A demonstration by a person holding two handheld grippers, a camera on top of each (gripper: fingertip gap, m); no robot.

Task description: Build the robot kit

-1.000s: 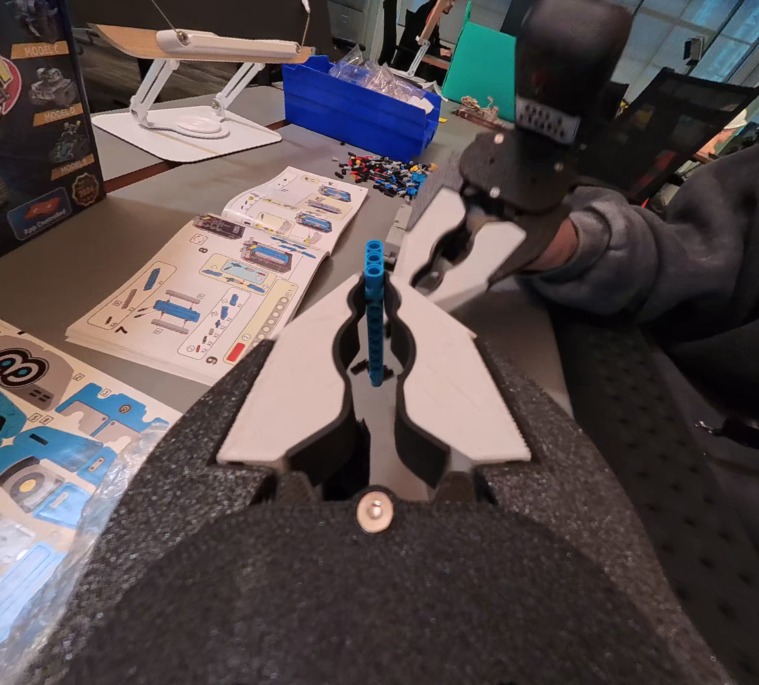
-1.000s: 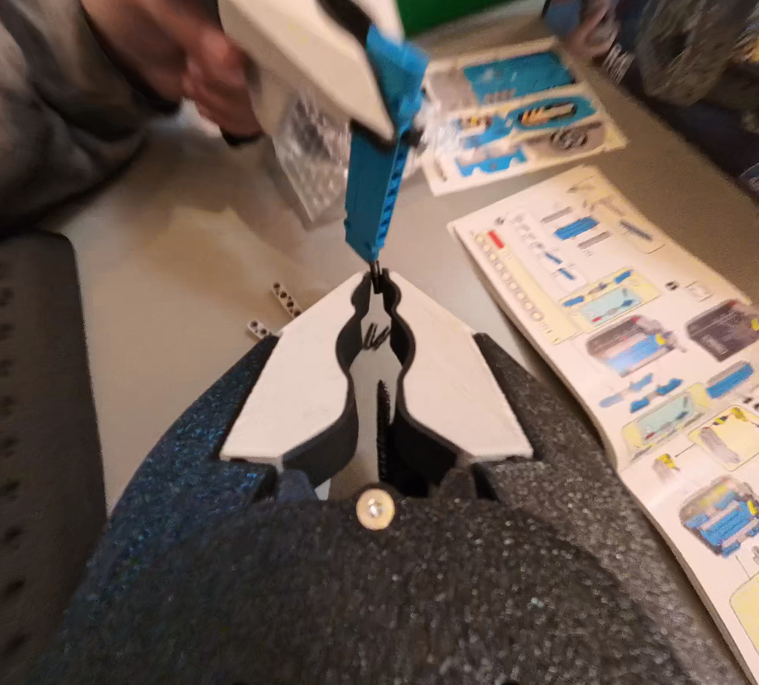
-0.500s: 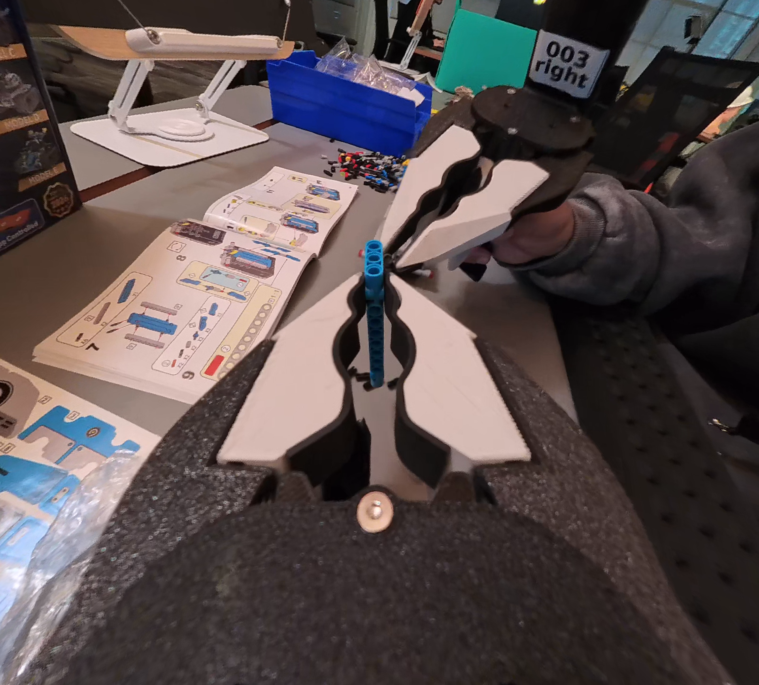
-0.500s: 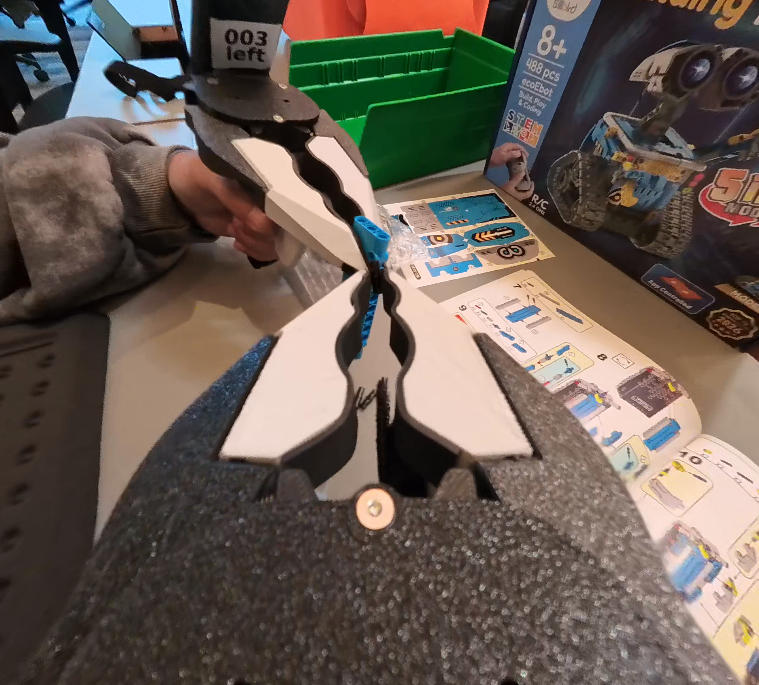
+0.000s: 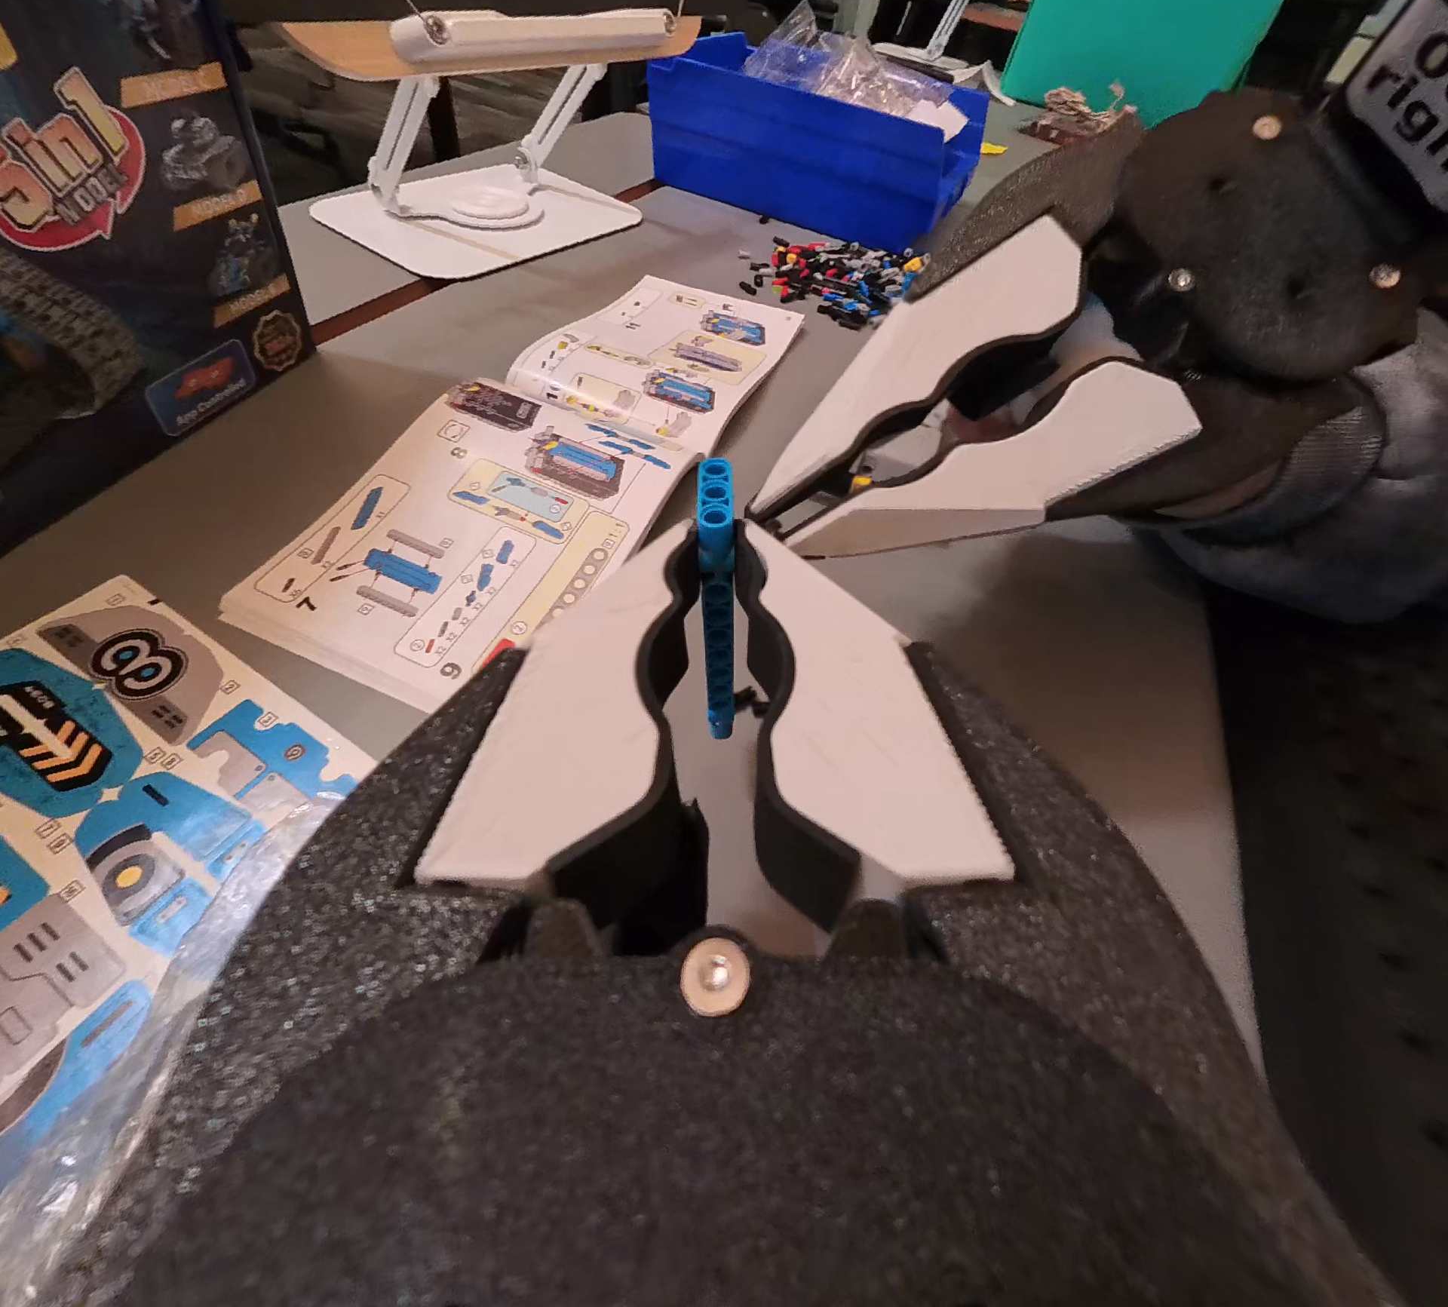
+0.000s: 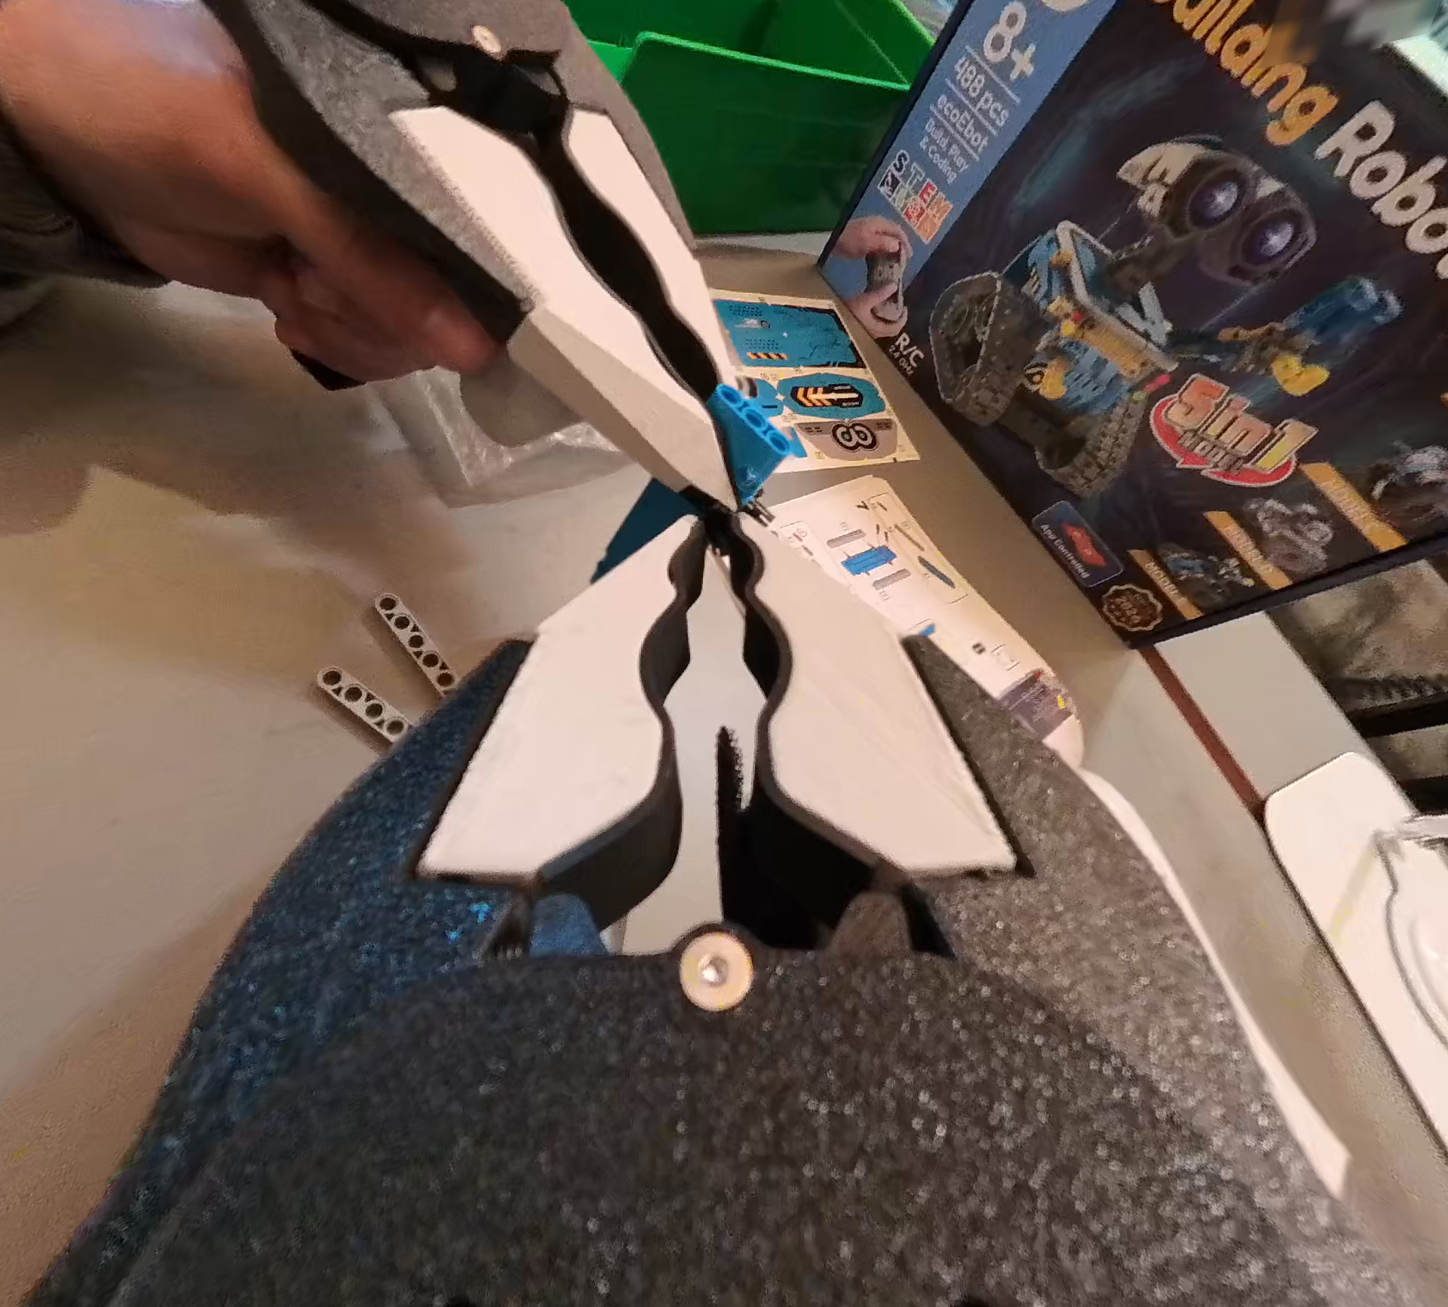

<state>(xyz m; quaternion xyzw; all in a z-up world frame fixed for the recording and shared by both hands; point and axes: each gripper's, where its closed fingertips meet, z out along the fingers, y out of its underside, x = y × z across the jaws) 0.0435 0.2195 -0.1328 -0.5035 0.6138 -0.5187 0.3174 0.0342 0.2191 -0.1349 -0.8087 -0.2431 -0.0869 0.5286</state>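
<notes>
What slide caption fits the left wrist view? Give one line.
Left tongs clamp an upright blue beam; right tongs point in beside it.

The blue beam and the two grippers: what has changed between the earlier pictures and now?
The right gripper has swung down from a steep angle to lie low and nearly level, its tips now right beside the left gripper. In the right wrist view its tips pinch a small dark pin, as before. The left gripper stays shut on the blue beam, upright. The instruction booklet has not moved.
</notes>
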